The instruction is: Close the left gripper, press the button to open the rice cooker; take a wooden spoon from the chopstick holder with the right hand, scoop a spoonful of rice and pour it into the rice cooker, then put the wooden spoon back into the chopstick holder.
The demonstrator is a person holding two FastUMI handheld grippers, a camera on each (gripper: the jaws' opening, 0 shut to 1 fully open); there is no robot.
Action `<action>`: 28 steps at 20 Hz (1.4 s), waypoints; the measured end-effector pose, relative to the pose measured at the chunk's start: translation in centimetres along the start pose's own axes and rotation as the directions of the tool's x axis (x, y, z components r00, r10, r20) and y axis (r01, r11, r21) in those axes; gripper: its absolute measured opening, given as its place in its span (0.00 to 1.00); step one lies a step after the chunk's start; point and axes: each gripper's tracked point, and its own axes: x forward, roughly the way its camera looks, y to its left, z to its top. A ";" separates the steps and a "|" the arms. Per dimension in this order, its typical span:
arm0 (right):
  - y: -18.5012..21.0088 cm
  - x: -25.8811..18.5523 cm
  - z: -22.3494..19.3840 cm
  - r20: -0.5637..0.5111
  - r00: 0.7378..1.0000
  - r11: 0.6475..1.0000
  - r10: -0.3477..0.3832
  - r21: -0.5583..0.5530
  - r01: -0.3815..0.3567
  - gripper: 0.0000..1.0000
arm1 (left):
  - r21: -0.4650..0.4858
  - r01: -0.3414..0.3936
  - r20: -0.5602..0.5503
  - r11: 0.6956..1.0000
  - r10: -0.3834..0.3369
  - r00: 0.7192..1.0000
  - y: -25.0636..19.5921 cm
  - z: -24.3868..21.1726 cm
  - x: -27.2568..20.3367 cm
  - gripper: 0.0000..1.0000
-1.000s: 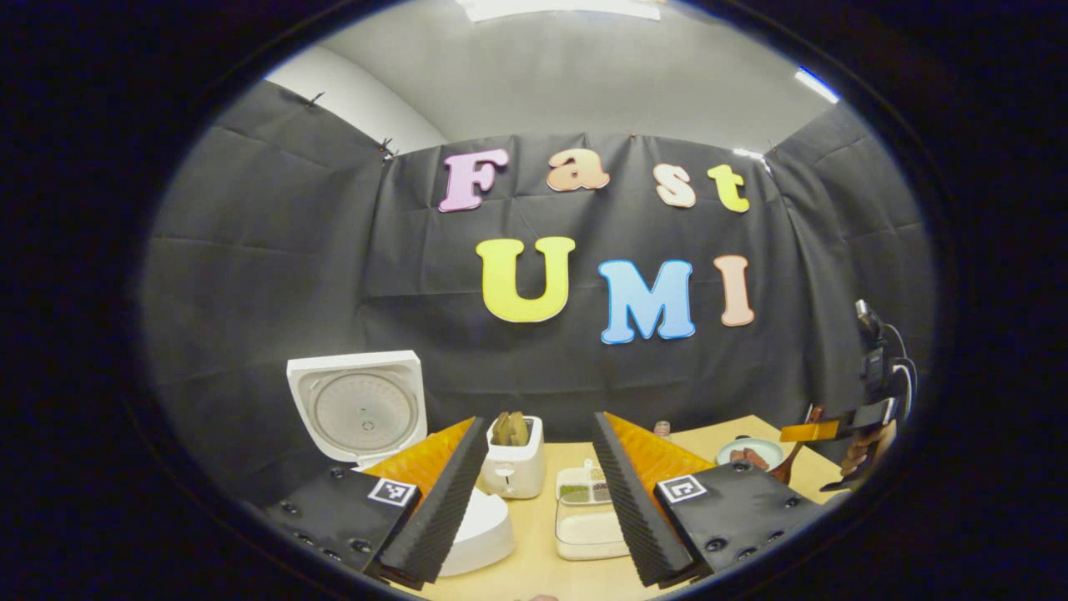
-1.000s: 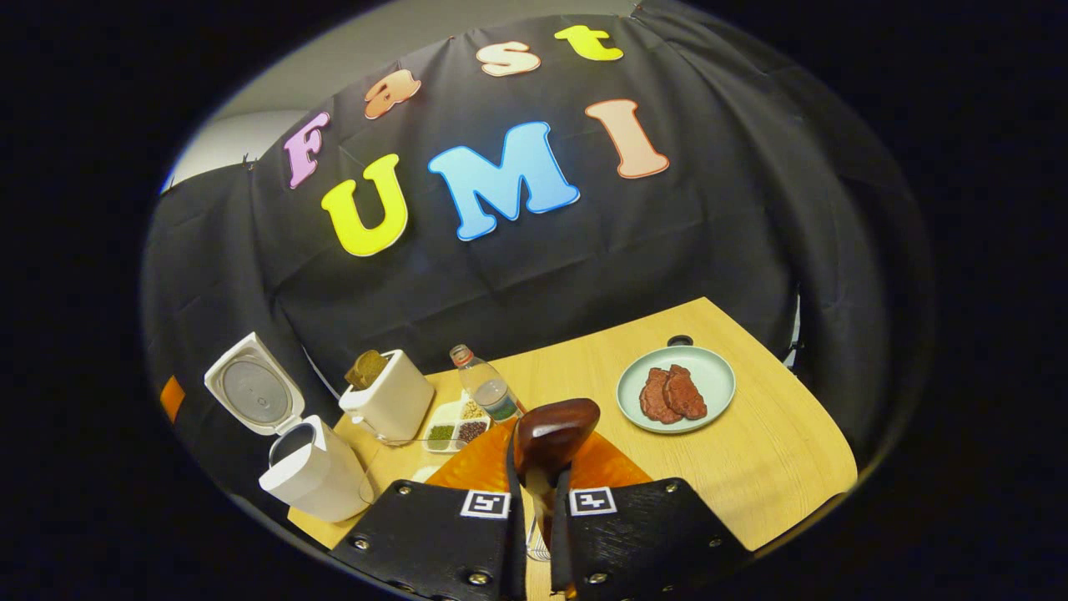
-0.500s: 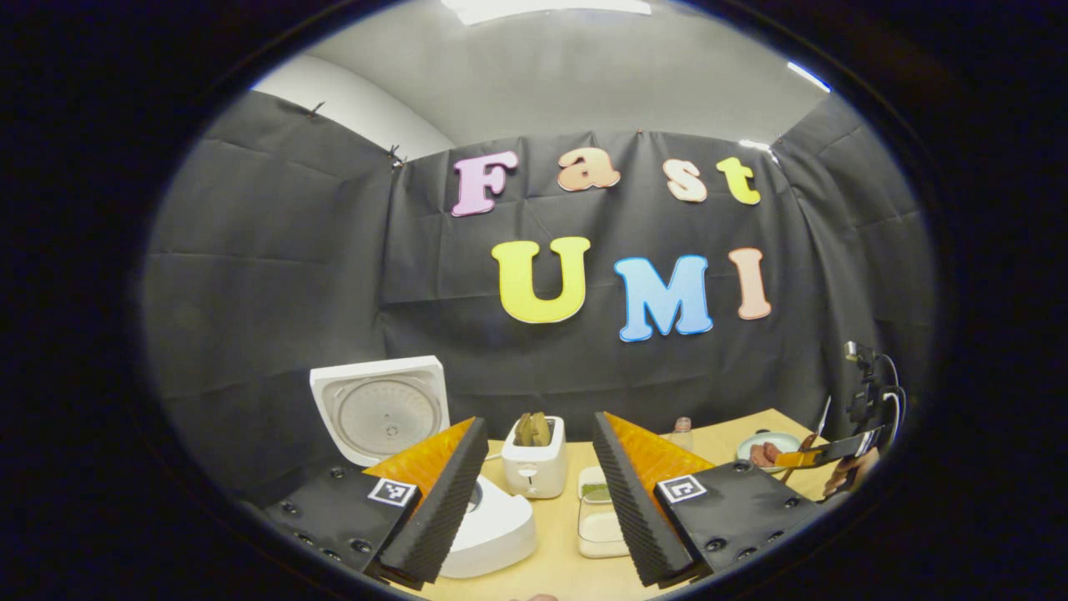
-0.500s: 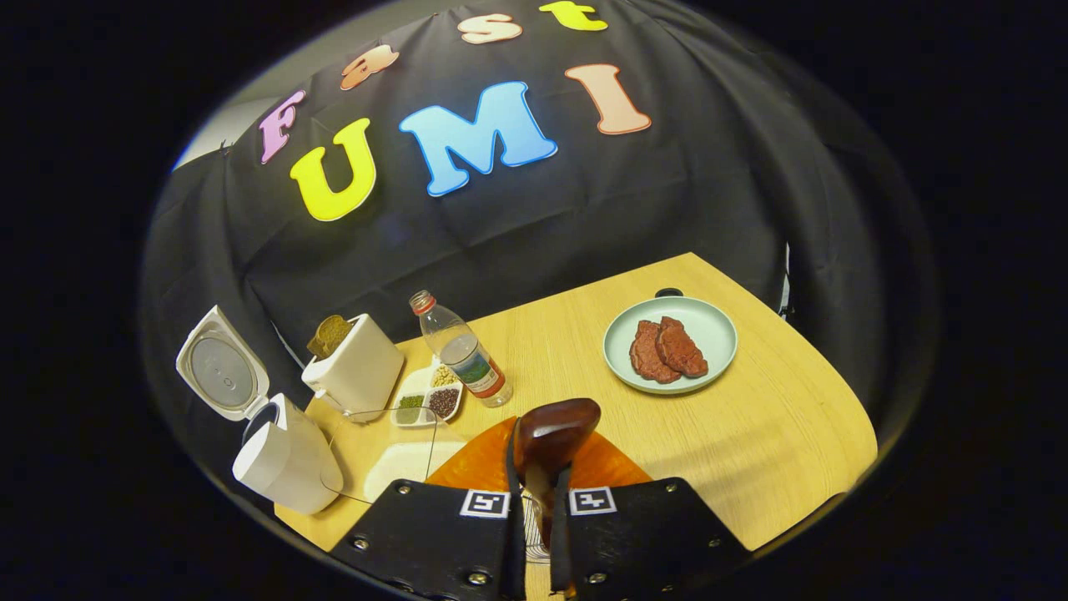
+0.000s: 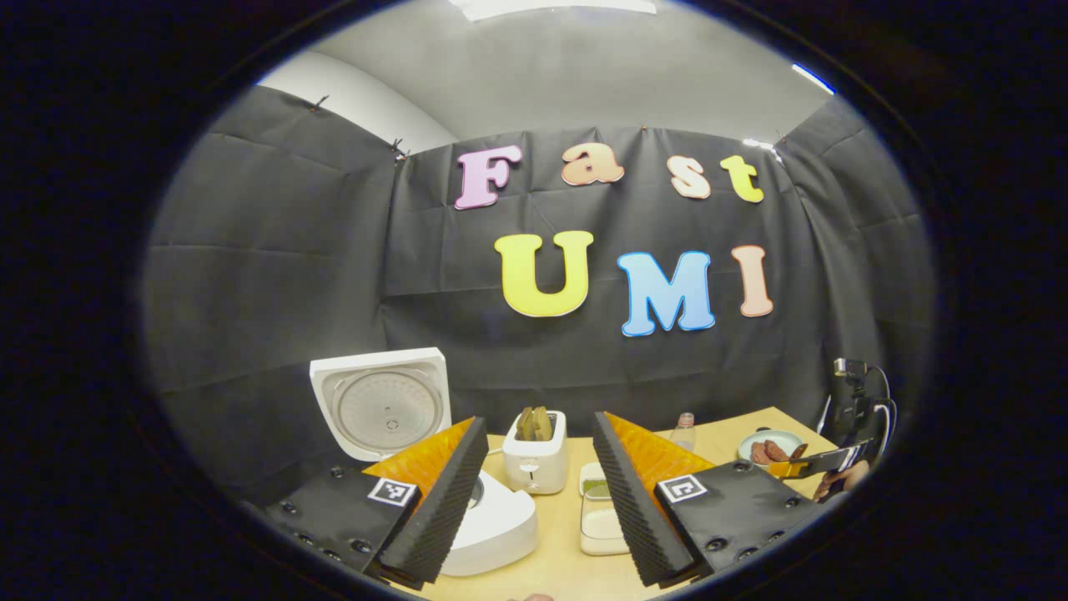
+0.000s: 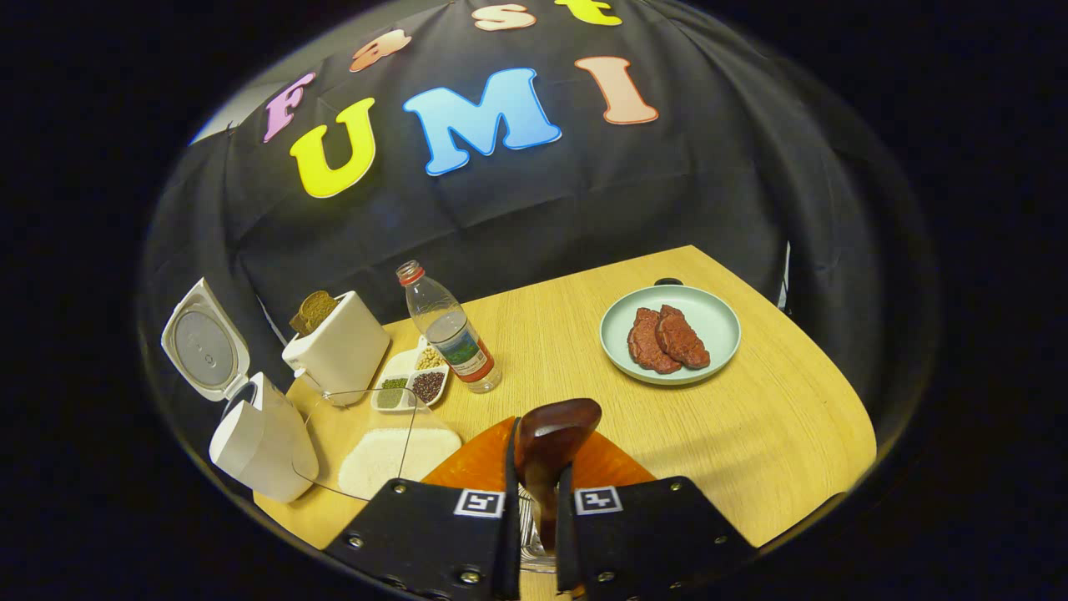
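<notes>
Two grippers were at work, and each stood as its part of the job required. The left gripper (image 5: 538,492) hung with its ribbed black fingers spread well apart and nothing between them, above the near edge of the pale wooden table (image 6: 751,434). Its share looked done: the white rice cooker (image 5: 492,526) stood with its square lid (image 5: 380,402) tipped up and back, the pot mouth facing upward to take rice.

The right gripper (image 6: 534,517) had its two black fingers pinched together on the dark brown wooden spoon (image 6: 551,438), gripping the handle low so the glossy bowl stood up beyond the fingertips. A wire chopstick holder (image 6: 526,542) showed just beneath, suggesting the spoon was barely out of it.

To the left of the spoon lay a clear dish of white rice (image 6: 388,459), between the gripper and the cooker. A white toaster holding bread (image 6: 338,351), a small divided tray of beans (image 6: 409,384), a clear plastic water bottle (image 6: 446,330) and a pale green plate with two red meat slices (image 6: 717,321) stood clear of that path. Scooping seemed the next step.
</notes>
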 end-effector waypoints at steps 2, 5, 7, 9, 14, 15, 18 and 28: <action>-1.4 -1.0 1.1 0.037 0.999 0.999 -0.032 -0.042 0.034 0.27 | 0.008 -0.006 0.007 1.000 0.006 1.000 0.2 0.4 0.4 0.87; -2.8 -2.5 1.7 0.065 0.996 0.997 -0.054 -0.052 0.057 0.50 | -0.016 -0.001 0.012 1.000 0.002 1.000 -0.1 0.3 1.1 0.90; -4.5 -3.7 2.9 0.107 0.989 0.991 -0.103 -0.077 0.112 0.89 | -0.056 0.001 -0.005 0.998 -0.001 1.000 -0.4 -0.2 1.5 0.87; -4.6 -6.6 5.6 0.215 0.969 0.984 -0.124 -0.099 0.148 0.98 | -0.093 -0.004 0.006 0.996 0.004 1.000 -0.5 0.2 1.6 0.87; -1.7 -12.1 11.7 0.378 0.923 0.984 -0.072 -0.127 0.128 0.98 | -0.058 0.020 0.019 0.998 -0.018 1.000 -0.8 0.3 2.2 0.90; -0.8 -12.8 13.1 0.412 0.909 0.985 -0.055 -0.128 0.118 0.98 | -0.043 0.014 0.017 0.999 -0.013 1.000 -0.4 0.2 2.6 0.91; 1.8 -14.1 15.9 0.467 0.884 0.988 -0.026 -0.121 0.093 0.97 | -0.057 0.015 0.013 0.998 -0.014 1.000 0.0 0.3 3.7 0.91; 6.2 -13.0 17.8 0.483 0.875 0.994 0.011 -0.104 0.045 0.98 | -0.060 -0.042 0.010 0.997 0.043 0.999 7.2 2.5 8.8 0.91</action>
